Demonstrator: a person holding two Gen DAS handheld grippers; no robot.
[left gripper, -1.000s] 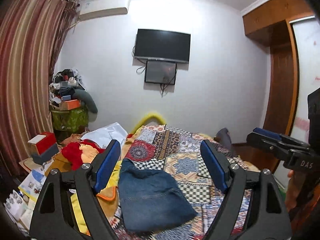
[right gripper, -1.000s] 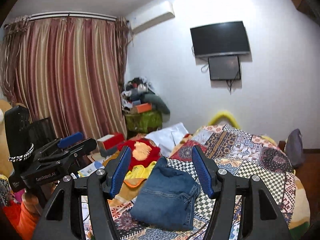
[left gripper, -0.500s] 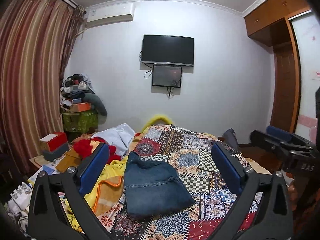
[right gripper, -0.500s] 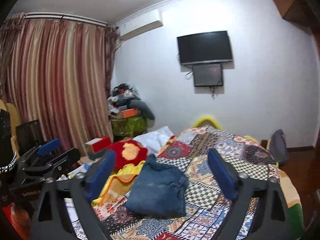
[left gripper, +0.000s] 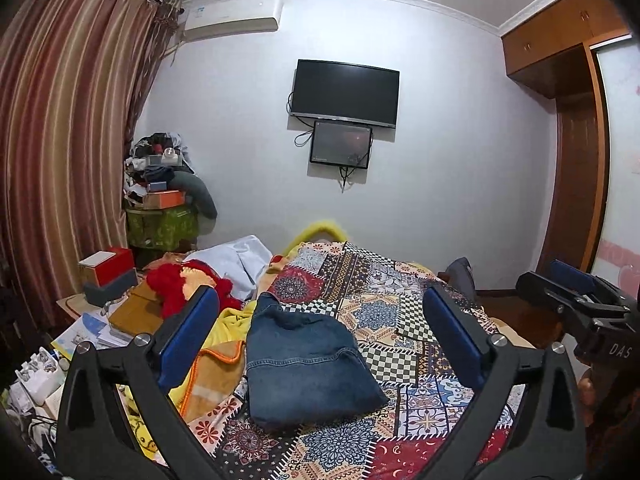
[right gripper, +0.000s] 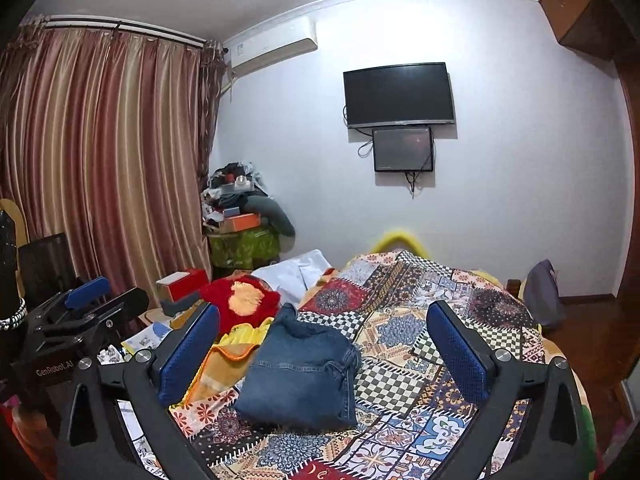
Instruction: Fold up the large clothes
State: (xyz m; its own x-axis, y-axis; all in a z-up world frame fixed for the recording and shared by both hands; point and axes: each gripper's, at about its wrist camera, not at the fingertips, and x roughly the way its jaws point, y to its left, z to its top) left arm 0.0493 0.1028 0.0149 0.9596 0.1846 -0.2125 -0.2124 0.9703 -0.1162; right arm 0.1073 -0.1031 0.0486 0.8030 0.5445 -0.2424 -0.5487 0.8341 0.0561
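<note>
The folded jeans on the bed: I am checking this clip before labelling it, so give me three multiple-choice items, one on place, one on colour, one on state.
1. Where do the folded jeans lie?
A. on the patchwork bedspread
B. on the floor
C. on a shelf

2. What colour are the pads of the left gripper?
A. red
B. blue
C. green

3. How does the right gripper stand?
A. shut on the jeans
B. shut on nothing
C. open, holding nothing

Key: 1 A, the denim rests flat on the patterned cover; 2 B, both pads show blue; 3 C, its jaws, having just been opening, stand wide apart, with the jeans lying beyond them.
</note>
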